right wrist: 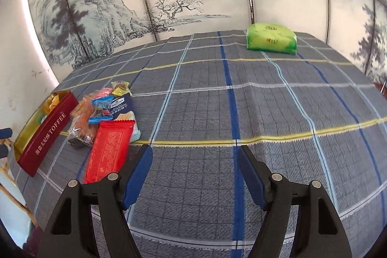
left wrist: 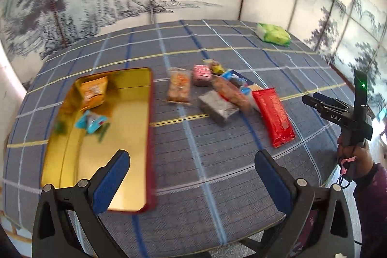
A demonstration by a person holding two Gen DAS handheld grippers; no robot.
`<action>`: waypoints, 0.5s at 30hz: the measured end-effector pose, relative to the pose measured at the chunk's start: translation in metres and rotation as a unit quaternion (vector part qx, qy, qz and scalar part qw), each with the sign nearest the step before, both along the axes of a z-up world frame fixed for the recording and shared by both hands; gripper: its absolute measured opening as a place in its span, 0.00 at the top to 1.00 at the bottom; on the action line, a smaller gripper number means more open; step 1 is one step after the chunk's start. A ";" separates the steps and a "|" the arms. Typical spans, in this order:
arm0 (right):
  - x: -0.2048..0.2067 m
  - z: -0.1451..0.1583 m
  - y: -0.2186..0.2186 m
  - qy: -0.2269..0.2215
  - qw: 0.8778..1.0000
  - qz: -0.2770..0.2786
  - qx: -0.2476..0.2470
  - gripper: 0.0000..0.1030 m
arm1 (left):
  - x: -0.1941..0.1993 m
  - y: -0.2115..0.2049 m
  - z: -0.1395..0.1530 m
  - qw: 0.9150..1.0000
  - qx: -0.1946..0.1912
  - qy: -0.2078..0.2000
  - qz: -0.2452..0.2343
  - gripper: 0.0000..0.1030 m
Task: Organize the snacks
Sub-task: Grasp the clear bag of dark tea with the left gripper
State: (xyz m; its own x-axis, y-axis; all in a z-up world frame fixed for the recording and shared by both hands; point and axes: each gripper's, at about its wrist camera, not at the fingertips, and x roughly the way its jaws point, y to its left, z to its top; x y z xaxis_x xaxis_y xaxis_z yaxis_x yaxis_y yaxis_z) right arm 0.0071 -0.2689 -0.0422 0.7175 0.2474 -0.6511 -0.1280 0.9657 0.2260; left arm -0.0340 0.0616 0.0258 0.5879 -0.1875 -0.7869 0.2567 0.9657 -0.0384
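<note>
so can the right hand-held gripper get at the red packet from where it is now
Probably yes. The right hand-held gripper is open and empty, and the red packet lies flat on the tablecloth just to its left, at the near edge of the snack pile, with nothing on top of it.

1. The snacks in the toffee tin [left wrist: 145,137] are smeared by blur.
2. The red wrapper [right wrist: 108,149] runs behind the right gripper's fingers [right wrist: 139,173].
3. Piled packets [right wrist: 96,110] overlap, hiding lower ones.

Both wrist views angled down, near tabletop (sharing red packet [left wrist: 274,116])
</note>
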 end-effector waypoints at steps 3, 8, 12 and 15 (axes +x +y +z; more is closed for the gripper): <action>0.000 0.002 0.000 -0.014 1.000 0.017 0.007 0.29 | 0.022 -0.020 -0.007 1.000 0.017 0.020 -0.003 0.02; -0.007 0.002 0.002 -0.022 0.999 0.036 0.015 0.28 | 0.064 -0.033 -0.029 0.997 0.018 0.080 0.002 0.38; -0.010 0.001 -0.002 -0.029 0.998 0.040 0.041 0.27 | 0.089 -0.038 -0.046 0.992 0.007 0.122 0.015 0.44; -0.011 0.002 -0.006 -0.034 0.997 0.042 0.055 0.27 | 0.097 -0.046 -0.048 0.992 0.007 0.124 0.008 0.44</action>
